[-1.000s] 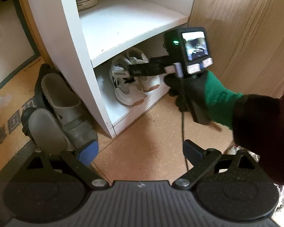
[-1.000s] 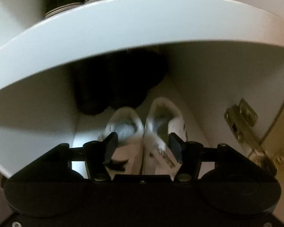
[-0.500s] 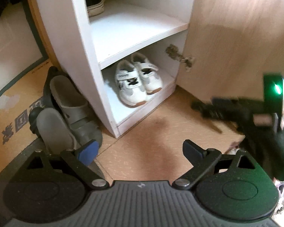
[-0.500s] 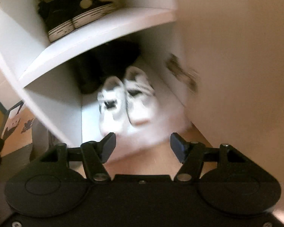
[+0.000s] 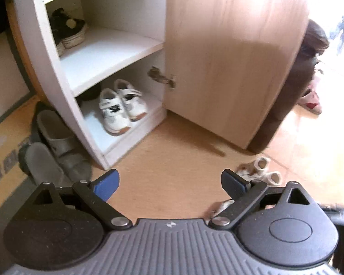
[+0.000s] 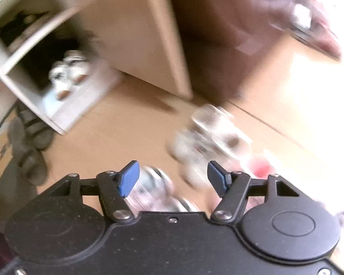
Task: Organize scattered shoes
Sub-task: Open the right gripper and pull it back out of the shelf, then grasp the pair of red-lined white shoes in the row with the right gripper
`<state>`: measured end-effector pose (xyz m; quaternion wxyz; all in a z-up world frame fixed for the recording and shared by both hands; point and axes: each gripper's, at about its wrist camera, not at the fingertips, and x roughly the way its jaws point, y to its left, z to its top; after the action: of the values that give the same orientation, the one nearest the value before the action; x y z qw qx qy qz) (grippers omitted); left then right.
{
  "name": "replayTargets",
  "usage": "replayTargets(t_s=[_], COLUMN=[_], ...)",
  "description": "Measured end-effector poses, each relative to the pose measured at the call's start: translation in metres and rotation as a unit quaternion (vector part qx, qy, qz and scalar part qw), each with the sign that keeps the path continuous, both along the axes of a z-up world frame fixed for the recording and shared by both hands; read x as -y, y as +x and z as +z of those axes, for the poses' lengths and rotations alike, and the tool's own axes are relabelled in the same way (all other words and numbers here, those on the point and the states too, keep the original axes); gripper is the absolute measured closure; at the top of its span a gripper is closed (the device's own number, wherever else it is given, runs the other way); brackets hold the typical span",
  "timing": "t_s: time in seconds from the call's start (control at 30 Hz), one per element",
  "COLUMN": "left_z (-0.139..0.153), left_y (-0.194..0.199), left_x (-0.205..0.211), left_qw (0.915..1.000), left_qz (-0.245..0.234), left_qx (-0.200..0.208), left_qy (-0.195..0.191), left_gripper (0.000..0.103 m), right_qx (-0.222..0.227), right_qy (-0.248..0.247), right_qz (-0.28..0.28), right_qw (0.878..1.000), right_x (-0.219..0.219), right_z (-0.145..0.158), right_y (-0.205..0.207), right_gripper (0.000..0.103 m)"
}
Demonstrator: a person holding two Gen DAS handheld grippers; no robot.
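A pair of white sneakers stands side by side on the bottom shelf of the white shoe cabinet. Dark shoes sit on the shelf above. My left gripper is open over bare floor in front of the cabinet, holding nothing. Small white patterned shoes lie on the floor to its right. In the blurred right wrist view, my right gripper is open above those small shoes, with nothing between its fingers. The white sneakers show far off at upper left.
The cabinet's wooden door stands open to the right. Grey sandals lie on the floor left of the cabinet, beside a printed mat. A dark brown object sits behind the door, and a reddish shoe beyond it.
My right gripper has pulled out of the bottom shelf and swung right, leaving the white sneakers there; it now hangs over the small shoes. My left gripper has drawn back, widening its view.
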<state>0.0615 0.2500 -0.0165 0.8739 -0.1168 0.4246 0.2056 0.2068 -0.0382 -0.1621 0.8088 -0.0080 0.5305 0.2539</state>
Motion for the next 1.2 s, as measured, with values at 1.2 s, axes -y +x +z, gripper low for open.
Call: replayTargets(t_s=[1.2], left_z=[-0.003], left_y=[0.011], left_x=[0.017], left_qw=[0.9992], left_qz=[-0.036], left_qx=[0.008], left_qy=[-0.014], left_gripper=[0.007], right_qx=[-0.171], right_qy=[0.006], right_qz=[-0.296], right_qw=[0.940], right_x=[0.016], right_z=[-0.126], right_y=[-0.014], right_gripper=[0.053])
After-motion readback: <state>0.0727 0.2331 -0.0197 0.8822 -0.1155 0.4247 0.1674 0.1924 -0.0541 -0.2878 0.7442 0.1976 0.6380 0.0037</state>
